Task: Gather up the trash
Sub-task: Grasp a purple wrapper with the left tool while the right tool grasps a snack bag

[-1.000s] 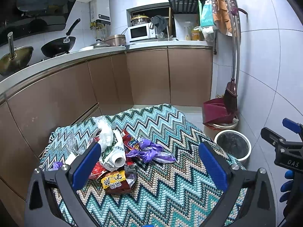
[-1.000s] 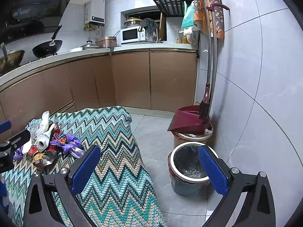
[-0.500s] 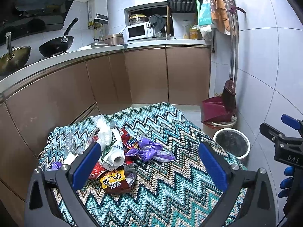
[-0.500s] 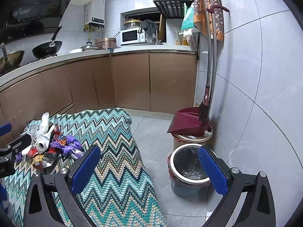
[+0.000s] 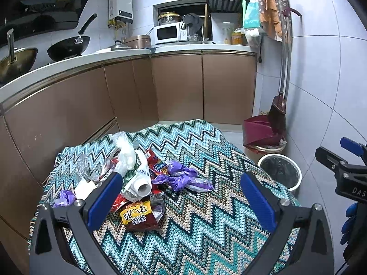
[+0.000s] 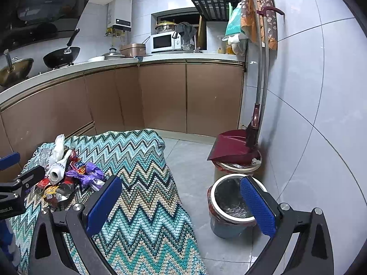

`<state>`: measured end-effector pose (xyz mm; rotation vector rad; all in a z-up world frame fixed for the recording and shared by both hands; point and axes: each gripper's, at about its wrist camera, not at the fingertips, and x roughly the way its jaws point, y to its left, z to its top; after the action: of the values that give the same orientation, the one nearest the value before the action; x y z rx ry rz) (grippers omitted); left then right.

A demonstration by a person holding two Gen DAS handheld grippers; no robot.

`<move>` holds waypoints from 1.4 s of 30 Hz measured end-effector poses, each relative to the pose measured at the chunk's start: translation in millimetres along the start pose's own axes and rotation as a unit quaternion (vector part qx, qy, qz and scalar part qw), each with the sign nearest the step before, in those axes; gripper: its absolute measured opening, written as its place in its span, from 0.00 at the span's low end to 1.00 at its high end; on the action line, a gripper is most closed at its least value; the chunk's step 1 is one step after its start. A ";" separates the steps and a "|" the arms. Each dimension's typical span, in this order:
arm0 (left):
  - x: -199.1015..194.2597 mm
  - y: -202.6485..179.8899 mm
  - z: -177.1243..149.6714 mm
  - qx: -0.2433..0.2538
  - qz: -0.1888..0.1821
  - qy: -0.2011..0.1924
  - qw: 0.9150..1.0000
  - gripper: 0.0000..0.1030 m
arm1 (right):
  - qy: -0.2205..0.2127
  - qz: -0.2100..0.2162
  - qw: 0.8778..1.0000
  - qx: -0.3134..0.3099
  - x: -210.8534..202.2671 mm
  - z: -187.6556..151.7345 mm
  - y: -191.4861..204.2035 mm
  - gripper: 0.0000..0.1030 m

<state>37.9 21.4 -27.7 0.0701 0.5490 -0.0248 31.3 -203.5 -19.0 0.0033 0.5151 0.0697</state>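
Observation:
A heap of trash [image 5: 140,178] lies on a table covered with a zigzag cloth [image 5: 206,206]: a white paper roll [image 5: 141,184], purple plastic [image 5: 181,178], clear bags and a red-and-yellow snack wrapper [image 5: 137,215]. The heap also shows in the right wrist view [image 6: 68,176]. A white-rimmed bin with a black liner [image 6: 231,201] stands on the floor right of the table; it also shows in the left wrist view [image 5: 279,171]. My left gripper [image 5: 181,199] is open and empty, just before the heap. My right gripper [image 6: 181,201] is open and empty, between table edge and bin.
A red dustpan and broom [image 6: 236,146] rest on a second bin against the tiled wall behind the white-rimmed bin. Brown kitchen cabinets [image 6: 160,98] with a counter, woks and a microwave run along the back and left. Grey floor [image 6: 190,165] lies between table and bins.
Both grippers have shifted slightly; the views drifted a little, with the heap and bin barely moved in frame. Both stay open and empty.

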 end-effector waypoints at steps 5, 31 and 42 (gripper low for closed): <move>8.6 15.5 -8.8 -0.009 -0.011 0.016 1.000 1.00 | 0.014 0.028 0.999 -0.015 9.0 1.8 16.2 1.00; 53.2 259.4 -89.6 -0.141 0.075 0.078 0.984 0.97 | 0.191 0.306 0.927 -0.097 106.5 -29.9 214.0 0.60; 83.9 264.3 -101.9 -0.161 0.058 0.150 0.974 0.37 | 0.230 0.379 0.892 -0.091 134.7 -48.4 238.2 0.14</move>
<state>67.5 292.0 -142.4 -0.2134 0.8434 0.1924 108.7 42.6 -122.5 0.0049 0.9586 0.9061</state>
